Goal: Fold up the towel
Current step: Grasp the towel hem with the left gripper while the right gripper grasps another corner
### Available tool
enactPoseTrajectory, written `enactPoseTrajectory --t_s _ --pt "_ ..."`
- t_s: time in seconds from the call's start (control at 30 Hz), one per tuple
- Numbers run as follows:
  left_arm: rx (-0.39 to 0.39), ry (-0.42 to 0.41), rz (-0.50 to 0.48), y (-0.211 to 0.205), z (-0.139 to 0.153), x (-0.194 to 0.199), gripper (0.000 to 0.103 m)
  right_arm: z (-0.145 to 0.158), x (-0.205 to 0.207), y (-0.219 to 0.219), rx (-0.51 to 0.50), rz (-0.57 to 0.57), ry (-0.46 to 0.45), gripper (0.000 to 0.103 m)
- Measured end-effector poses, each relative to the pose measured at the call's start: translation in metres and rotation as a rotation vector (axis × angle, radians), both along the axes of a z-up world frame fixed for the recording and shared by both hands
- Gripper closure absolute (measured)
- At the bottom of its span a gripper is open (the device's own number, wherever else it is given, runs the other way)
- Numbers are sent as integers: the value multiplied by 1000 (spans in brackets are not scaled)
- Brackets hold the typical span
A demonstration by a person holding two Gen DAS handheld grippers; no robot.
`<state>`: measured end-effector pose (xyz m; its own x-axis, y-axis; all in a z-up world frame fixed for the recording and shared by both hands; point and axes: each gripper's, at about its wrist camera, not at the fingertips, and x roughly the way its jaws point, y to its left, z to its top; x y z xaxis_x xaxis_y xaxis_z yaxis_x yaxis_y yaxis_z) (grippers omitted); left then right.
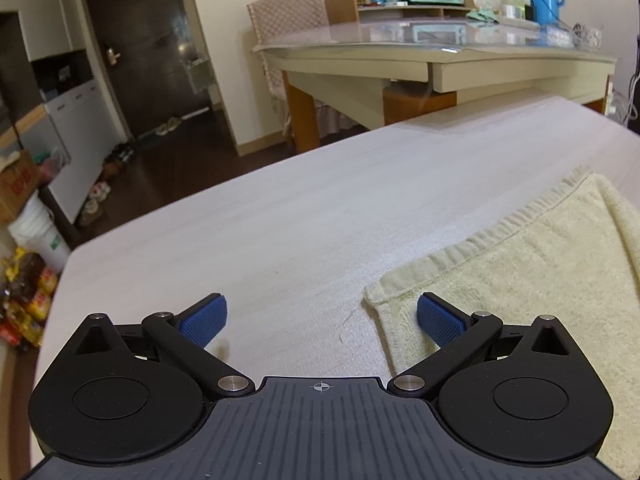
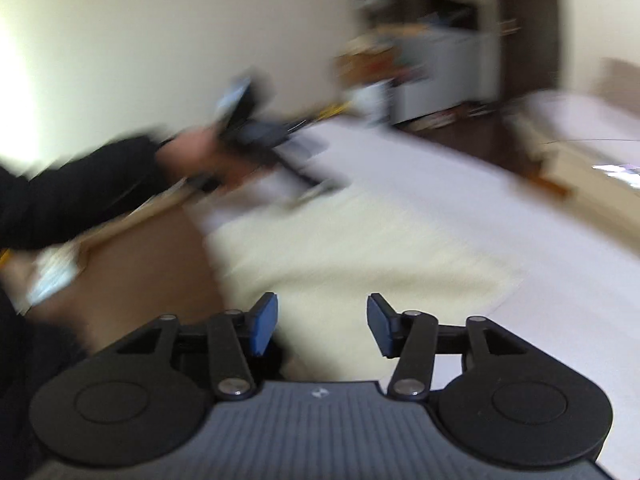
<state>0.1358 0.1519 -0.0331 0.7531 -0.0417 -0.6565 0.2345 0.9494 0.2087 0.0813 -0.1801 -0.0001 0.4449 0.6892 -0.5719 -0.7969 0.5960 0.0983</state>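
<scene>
While the cream towel (image 1: 520,280) lay flat on the pale worktop (image 1: 280,220) at the lower right of the left wrist frame, the left gripper (image 1: 320,318) hovered with its blue pads spread wide, one over the towel's corner. Though blurred, the right wrist frame showed the right gripper (image 2: 322,326) spread too, above the towel, gripping nothing.
</scene>
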Motion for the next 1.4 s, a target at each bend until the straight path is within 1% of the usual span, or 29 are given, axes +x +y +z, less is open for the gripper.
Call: enactPoseTrajectory --t_s 0.03,0.1,0.17,0.2,0.23,0.3,0.37,0.4,0.43,0.47,0.5,0.57,0.6,0.67,0.73,0.77,0.8,0.83,0.93,1.0,1.07,1.1,1.13,1.17,1.2,1.23,1.4 --pt "9 -2 0 -1 0 0 0 -2 11 1 -15 -56 -31 49" --pt "17 -5 2 -3 1 0 0 -15 45 5 -79 -183 -67 49" --pt "31 -10 -3 -4 1 0 0 -21 60 8 -112 -217 -85 49" --pt "38 -14 -8 -5 1 -1 0 -27 70 12 -153 -231 -88 49" --pt "44 -14 -23 -6 1 -1 0 -31 76 14 -167 -231 -80 49" --pt "49 -11 -67 -7 2 -2 1 -37 87 16 -159 -220 -47 48" --pt "16 15 -114 -4 4 1 6 -40 92 18 -153 -216 -28 47" --pt "-2 26 -129 -3 4 2 14 -43 93 18 -150 -213 -23 47" --pt "-39 47 -149 0 6 4 30 -45 94 17 -147 -211 -18 47" --pt "-71 68 -166 2 7 7 37 -47 95 16 -144 -209 -12 47" --pt "-83 79 -175 2 7 9 40 -48 96 16 -141 -208 -11 47" --pt "-65 91 -200 0 8 11 40 -49 97 16 -136 -206 -12 46" --pt "-63 98 -204 -1 9 12 42 -50 98 16 -134 -205 -12 43" --pt "-79 122 -218 -2 10 13 50 -51 100 16 -129 -204 -12 42" --pt "-92 143 -237 -5 11 13 76 -53 102 16 -124 -202 -13 41" --pt "-88 146 -244 -9 11 11 81 -53 102 16 -121 -201 -13 41" --pt "-82 148 -245 -14 11 9 90 -53 102 15 -119 -201 -13 41" --pt "-68 148 -242 -18 11 7 95 -54 103 15 -119 -201 -13 41" --pt "-13 134 -233 -29 11 3 95 -54 105 15 -115 -200 -14 41" --pt "-3 123 -231 -30 11 1 95 -56 109 14 -107 -198 -6 41" --pt "-17 111 -223 -29 9 -1 95 -56 111 14 -96 -187 2 46" --pt "-21 103 -214 -28 9 -2 95 -56 111 14 -88 -179 6 59" --pt "-22 94 -201 -27 8 -3 95 -56 111 14 -81 -171 11 68" --pt "-22 85 -189 -26 8 -4 95 -55 110 16 -85 -164 10 71" --pt "-24 80 -180 -26 8 -3 95 -55 110 17 -83 -155 16 84" --pt "-29 74 -168 -24 8 -2 95 -55 111 18 -78 -146 24 93" --pt "-40 56 -131 -16 7 11 95 -52 119 26 -88 -147 -5 93"
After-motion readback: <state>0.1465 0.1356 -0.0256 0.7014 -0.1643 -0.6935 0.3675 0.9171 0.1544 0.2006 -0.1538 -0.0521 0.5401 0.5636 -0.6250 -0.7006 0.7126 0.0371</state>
